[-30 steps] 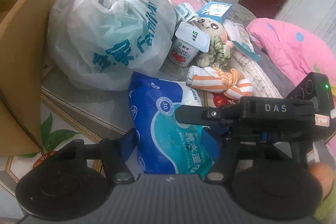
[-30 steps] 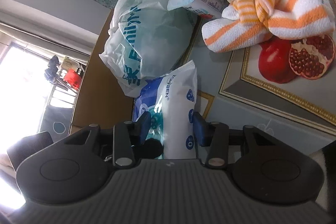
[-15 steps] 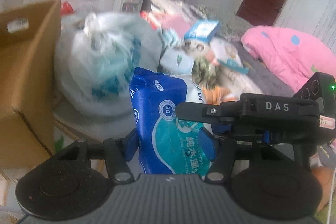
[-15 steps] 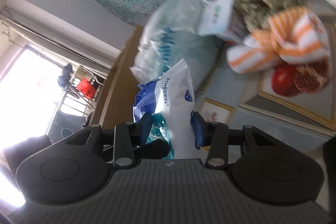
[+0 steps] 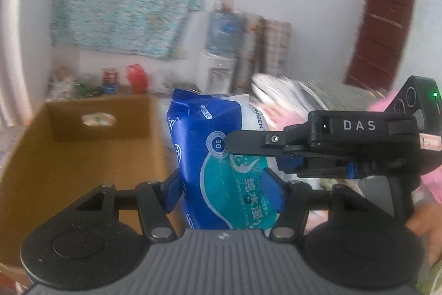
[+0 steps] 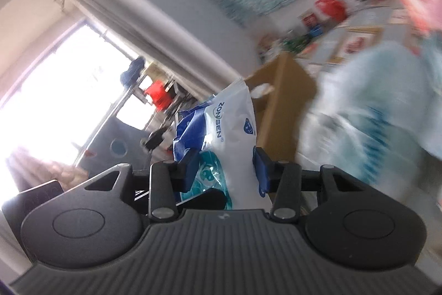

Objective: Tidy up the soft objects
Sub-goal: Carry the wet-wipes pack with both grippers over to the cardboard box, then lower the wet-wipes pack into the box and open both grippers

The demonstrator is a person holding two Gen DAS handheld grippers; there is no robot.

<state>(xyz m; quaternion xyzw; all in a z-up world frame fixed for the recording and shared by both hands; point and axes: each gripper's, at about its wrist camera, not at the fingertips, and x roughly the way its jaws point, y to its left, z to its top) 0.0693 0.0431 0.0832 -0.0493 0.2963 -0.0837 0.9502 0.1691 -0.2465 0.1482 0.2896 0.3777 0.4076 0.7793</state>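
Pinching one blue wet-wipes pack point(image 5: 221, 165) from both sides, the left claw point(image 5: 225, 192) and right claw point(image 6: 226, 170) share the soft, floppy load at mid-frame, likely so it won't sag on its way to the open cardboard box point(image 5: 69, 156) at left.

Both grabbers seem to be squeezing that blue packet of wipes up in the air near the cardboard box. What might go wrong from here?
1. The wet wipes pack is soft and glossy; both the left gripper and right gripper pinch only its lower end, so it may slip or sag.
2. Both hold one pack, so pulling apart might tear the wrapper.
3. The cardboard box sits left of the pack, not under it; an early release would probably miss.
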